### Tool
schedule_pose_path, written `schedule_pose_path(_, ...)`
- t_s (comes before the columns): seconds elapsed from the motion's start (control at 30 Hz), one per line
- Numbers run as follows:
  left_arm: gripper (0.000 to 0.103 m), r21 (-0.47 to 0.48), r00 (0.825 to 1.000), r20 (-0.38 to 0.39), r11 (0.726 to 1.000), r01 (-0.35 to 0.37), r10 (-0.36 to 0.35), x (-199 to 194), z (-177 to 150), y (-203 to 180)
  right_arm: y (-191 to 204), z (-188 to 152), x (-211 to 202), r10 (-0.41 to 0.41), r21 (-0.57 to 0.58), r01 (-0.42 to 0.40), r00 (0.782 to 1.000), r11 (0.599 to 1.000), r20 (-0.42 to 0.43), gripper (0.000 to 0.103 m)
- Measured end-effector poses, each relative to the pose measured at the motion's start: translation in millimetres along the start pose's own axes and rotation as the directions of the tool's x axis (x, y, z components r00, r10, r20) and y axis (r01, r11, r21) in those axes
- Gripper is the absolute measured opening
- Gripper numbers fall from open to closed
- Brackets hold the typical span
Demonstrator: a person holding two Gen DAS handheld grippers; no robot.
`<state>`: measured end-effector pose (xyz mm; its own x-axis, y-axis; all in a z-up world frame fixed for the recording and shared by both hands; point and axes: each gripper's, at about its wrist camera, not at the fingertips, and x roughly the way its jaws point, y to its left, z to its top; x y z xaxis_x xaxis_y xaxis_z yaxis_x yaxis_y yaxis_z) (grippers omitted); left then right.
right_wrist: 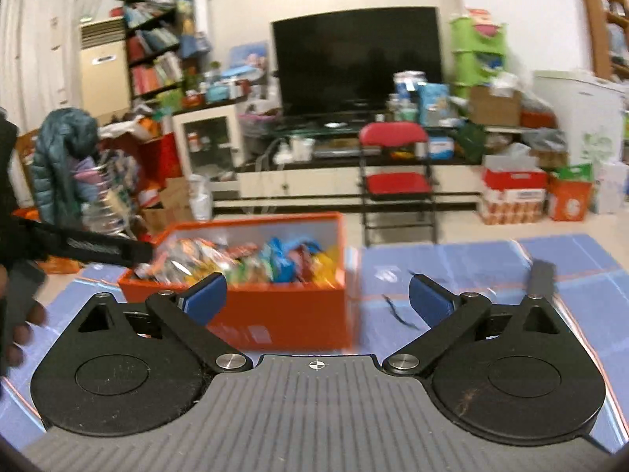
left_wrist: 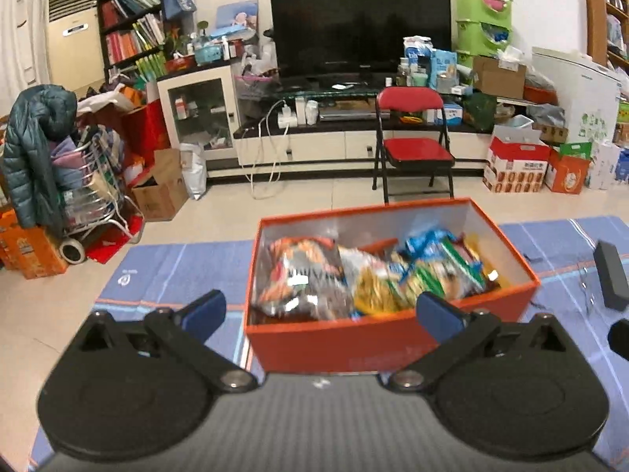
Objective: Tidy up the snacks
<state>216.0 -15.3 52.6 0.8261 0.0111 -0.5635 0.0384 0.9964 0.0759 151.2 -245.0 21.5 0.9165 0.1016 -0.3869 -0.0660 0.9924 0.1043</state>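
Note:
An orange box [left_wrist: 354, 342] with white inner walls stands on a blue cloth and holds several snack packets [left_wrist: 365, 275]. My left gripper [left_wrist: 320, 312] is open and empty, just in front of the box's near wall. In the right wrist view the same box [right_wrist: 283, 314] sits left of centre, full of packets [right_wrist: 251, 263]. My right gripper [right_wrist: 316, 299] is open and empty, low over the cloth at the box's right front corner. The left gripper's dark body and the hand [right_wrist: 23, 314] holding it show at the left edge.
A blue striped cloth [left_wrist: 177, 267] covers the surface. A dark flat block [left_wrist: 609, 275] lies right of the box, also in the right wrist view [right_wrist: 542, 279]. A dark scrap [right_wrist: 397, 312] lies on the cloth. Beyond are a red folding chair [left_wrist: 412, 149] and a TV stand.

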Motion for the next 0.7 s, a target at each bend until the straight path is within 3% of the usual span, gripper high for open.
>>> schedule_pose_path(0.13,0.102,-0.038,0.998,0.044,0.998,0.046,-0.044,-25,-28,13,-21,-38,-10,-0.093,0.013,0.093,0.995,0.996,-0.030,0.095)
schedule_pose_path(0.27,0.102,-0.049,0.999,0.041,0.999,0.014,-0.012,-28,-44,16,-45,-70,14,-0.162,0.037,0.168,0.977,0.985,-0.141,0.095)
schedule_pose_path(0.43,0.102,-0.039,1.000,0.001,0.999,0.027,-0.027,-17,-39,6,-50,-93,43,-0.215,-0.001,0.220,0.950,0.975,-0.227,0.095)
schedule_pose_path(0.7,0.103,0.017,0.998,0.055,0.999,0.040,-0.041,-22,-37,-17,-41,-108,65,-0.278,-0.111,0.257,0.922,0.960,-0.269,0.095)
